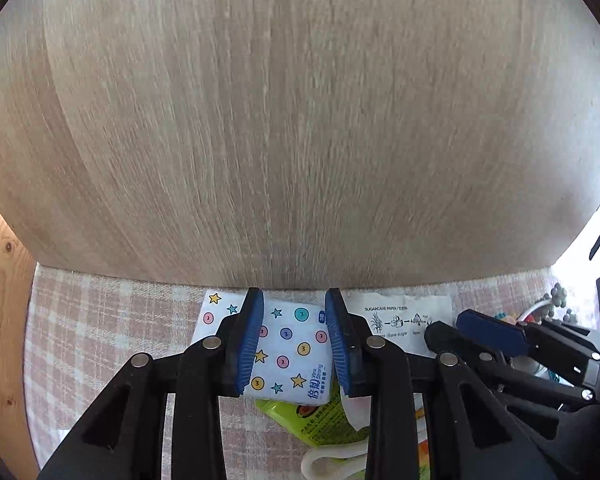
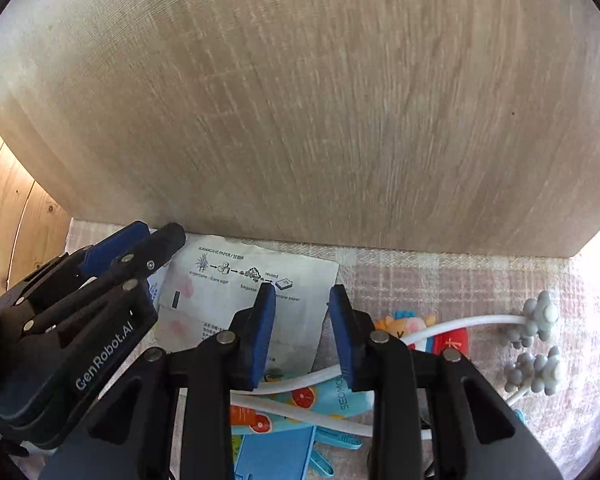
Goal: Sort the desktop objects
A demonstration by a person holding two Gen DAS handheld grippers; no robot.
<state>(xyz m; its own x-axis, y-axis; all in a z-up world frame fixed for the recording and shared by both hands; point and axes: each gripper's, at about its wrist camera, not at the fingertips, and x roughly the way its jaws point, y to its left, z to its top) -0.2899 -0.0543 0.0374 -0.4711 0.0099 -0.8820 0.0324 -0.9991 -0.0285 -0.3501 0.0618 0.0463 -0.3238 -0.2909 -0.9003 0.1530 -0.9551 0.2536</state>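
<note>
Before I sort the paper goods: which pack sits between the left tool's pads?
The tissue pack printed with stars and dots, not the white sugarcane-paper packet beside it.

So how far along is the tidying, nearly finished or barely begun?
Barely begun, it seems. Nothing looks sorted yet. In hand: the left tool straddles a star-patterned tissue pack; the right tool hovers open over a sugarcane-paper packet. Left: white cable, fruit-print packet, green packet, all heaped on the checked cloth.
</note>
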